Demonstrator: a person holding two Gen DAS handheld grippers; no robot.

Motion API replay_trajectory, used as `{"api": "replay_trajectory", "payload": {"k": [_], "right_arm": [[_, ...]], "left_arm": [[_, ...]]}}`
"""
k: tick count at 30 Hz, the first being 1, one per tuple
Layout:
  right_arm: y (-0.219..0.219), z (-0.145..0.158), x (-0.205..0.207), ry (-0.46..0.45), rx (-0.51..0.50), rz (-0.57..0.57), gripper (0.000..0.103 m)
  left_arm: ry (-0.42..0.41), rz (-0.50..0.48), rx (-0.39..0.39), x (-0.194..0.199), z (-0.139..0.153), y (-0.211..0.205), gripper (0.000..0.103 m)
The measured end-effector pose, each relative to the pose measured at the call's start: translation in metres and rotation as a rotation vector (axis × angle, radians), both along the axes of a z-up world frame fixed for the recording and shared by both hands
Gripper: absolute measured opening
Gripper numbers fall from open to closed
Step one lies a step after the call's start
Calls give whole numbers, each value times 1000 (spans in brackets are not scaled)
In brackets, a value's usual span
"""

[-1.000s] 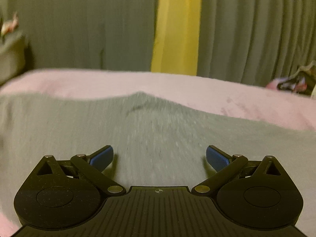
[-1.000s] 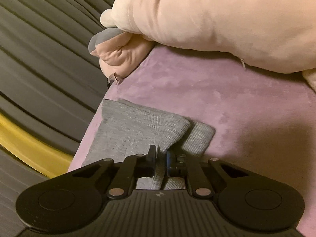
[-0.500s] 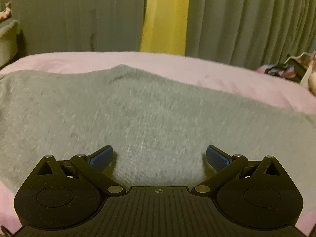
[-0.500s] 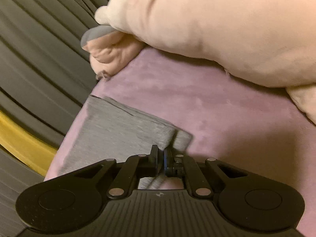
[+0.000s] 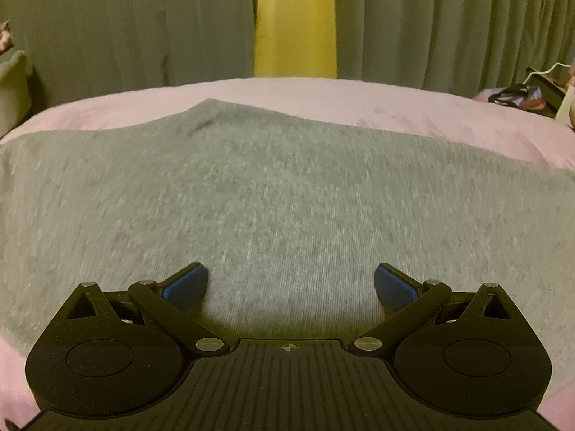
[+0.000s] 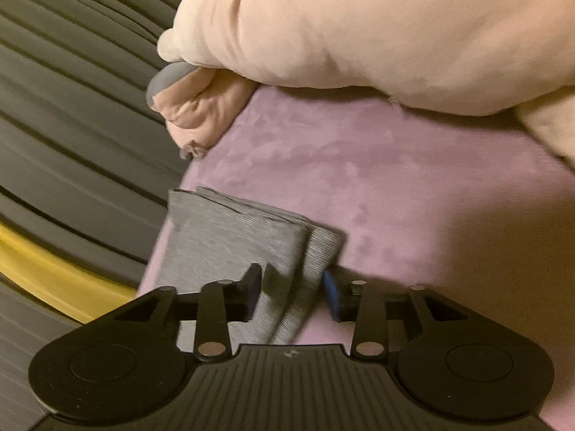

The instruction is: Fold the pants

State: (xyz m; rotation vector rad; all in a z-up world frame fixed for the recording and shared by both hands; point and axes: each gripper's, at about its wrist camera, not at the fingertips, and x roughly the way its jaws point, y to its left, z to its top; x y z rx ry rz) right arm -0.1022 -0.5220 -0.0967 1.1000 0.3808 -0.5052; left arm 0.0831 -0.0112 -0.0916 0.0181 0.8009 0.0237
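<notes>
Now the right hand-held gripper (image 6: 293,294) is opening, folded pants (image 6: 237,237) lying between its jaws.

Grey ribbed-knit pants (image 5: 280,194) spread flat and wide across the pink bed (image 5: 413,115), the far edge rising to a low peak with a dark crease beside it. At the other end, the leg ends (image 6: 248,237) lie doubled, layered edges stacked and showing, one narrower strip peeking out alongside, close to the bed's edge.
</notes>
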Motion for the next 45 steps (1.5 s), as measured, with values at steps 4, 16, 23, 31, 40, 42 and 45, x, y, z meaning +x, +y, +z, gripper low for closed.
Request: {"api": "replay_trajectory", "payload": {"k": [4,16,23,31,40,42,45], "right_arm": [[-12,-7,9,-69,60,-2,15],[6,24,34,46,-164,101,13],[61,98,62,116,-527,221,12],[222,154,103,20,-933,678,12],[373,66,117,162,-918,1356,37],[376,72,108,101,-909,1378,53],[344,100,101,-78,-758,1268,90]], "left_arm": [[1,4,-10,1,0,1,103],[1,12,-27,2,2,3,103],[-24,54,-88,-1,10,16,103],[-85,77,-168,-14,28,30,103],[-90,105,-249,-18,36,41,103],[-80,87,-265,-17,34,41,103],[-67,40,-290,-14,31,37,103]]}}
